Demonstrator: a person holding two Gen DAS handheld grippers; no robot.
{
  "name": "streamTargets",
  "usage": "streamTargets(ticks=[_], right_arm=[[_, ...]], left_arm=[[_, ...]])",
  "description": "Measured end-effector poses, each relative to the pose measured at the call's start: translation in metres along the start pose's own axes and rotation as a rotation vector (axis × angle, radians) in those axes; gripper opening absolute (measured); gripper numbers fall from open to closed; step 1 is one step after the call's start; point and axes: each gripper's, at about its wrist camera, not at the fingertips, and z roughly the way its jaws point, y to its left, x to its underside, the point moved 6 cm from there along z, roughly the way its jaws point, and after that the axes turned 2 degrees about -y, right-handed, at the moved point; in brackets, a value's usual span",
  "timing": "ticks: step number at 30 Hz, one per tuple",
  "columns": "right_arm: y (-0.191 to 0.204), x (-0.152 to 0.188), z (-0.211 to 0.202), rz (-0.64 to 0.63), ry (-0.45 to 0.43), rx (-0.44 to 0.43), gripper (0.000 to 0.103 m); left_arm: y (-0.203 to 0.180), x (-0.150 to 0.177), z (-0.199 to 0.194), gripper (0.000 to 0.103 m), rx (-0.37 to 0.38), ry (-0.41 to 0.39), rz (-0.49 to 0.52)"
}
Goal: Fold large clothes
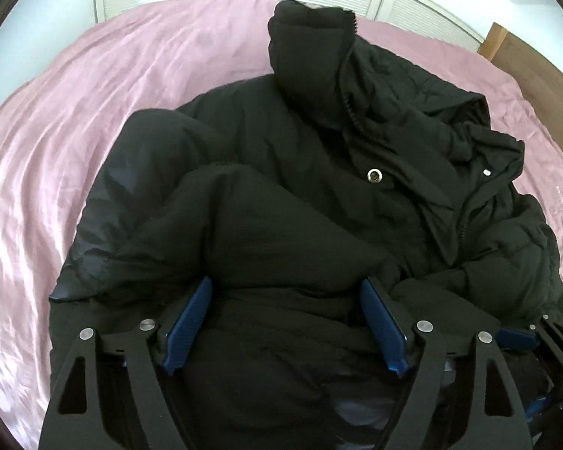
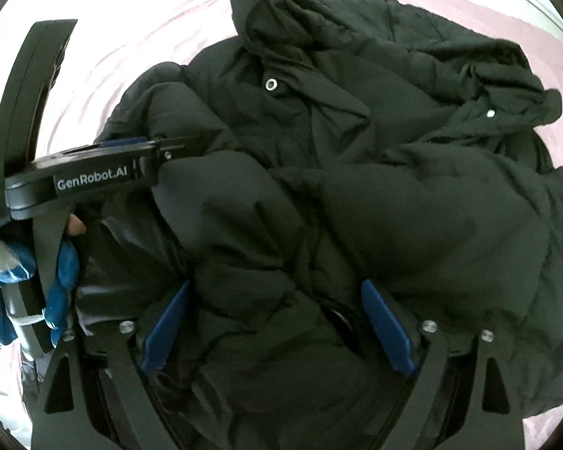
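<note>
Pink bed (image 1: 75, 120) fills the frame, black jacket (image 1: 300, 195) bunched mid-bed, hood far right. Left gripper (image 1: 285, 322) wide open, padded fabric bulging between jaws, pads not clamped. Right gripper (image 2: 277, 326) gaping too, straddling a near fold, no grip.

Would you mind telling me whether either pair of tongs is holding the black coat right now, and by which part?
Neither: both the left tongs and right tongs stand open over the puffy coat, pads not pinching it.
</note>
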Motion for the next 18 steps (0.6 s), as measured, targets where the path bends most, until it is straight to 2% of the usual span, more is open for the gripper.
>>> streamTargets(ticks=[6, 11, 16, 18], right_arm=[[-0.005, -0.006, -0.023, -0.016, -0.029, -0.066, 0.092], [-0.031, -0.011, -0.062, -0.022, -0.093, -0.107, 0.092], [-0.097, -0.048, -0.096, 0.028, -0.177, -0.038, 0.092], [-0.132, -0.069, -0.103, 0.046, -0.208, 0.02, 0.092]], left_arm=[[-0.001, -0.002, -0.009, 0.08, 0.018, 0.03, -0.023], [-0.005, -0.014, -0.037, 0.088, 0.06, 0.003, -0.035], [-0.008, -0.047, -0.041, 0.091, 0.151, 0.006, -0.109], [-0.009, -0.065, -0.038, 0.091, 0.172, 0.002, -0.138]])
